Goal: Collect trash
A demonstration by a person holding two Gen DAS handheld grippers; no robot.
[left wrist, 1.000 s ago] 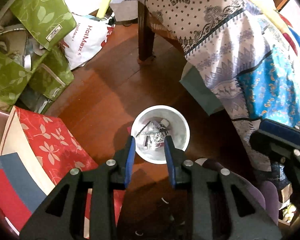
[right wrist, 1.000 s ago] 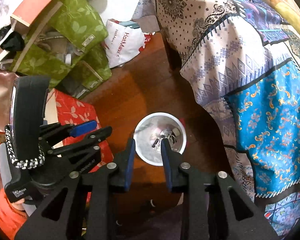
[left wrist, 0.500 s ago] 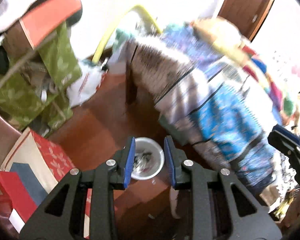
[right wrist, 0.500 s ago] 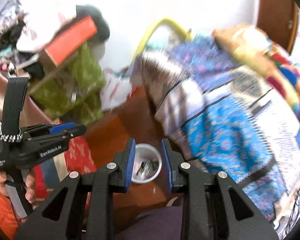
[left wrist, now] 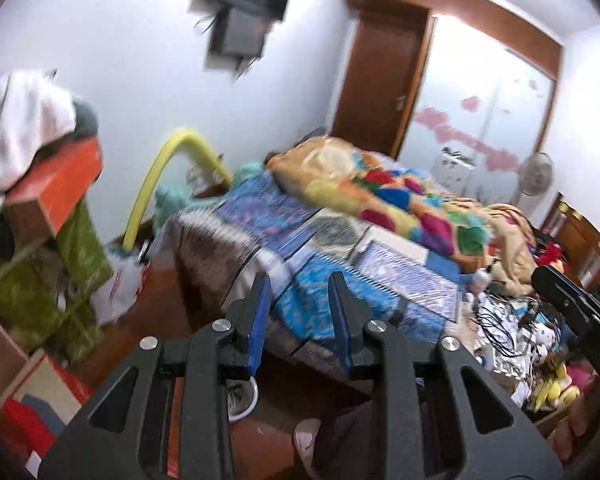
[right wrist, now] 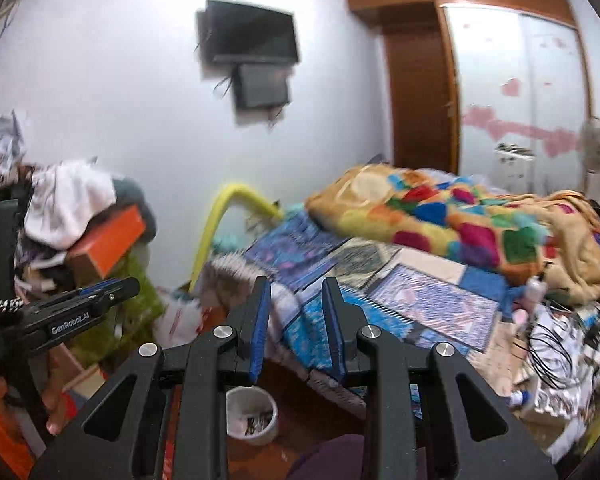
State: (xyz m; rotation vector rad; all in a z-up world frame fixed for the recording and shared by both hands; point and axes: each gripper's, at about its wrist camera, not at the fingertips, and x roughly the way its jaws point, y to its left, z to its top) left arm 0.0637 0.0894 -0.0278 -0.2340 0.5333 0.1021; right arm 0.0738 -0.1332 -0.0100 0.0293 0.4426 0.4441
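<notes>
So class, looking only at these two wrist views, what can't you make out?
- White round trash bin: left view, mostly hidden behind the left gripper.
- Bin contents: right view, too small and blurred.
- Tangled clutter on the bed's near end: blurred, cut off by the fisheye edge.

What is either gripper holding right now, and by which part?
Nothing. The left gripper and right gripper are both open with only air between their fingers, raised toward the bed; the bin sits on the floor below.
</notes>
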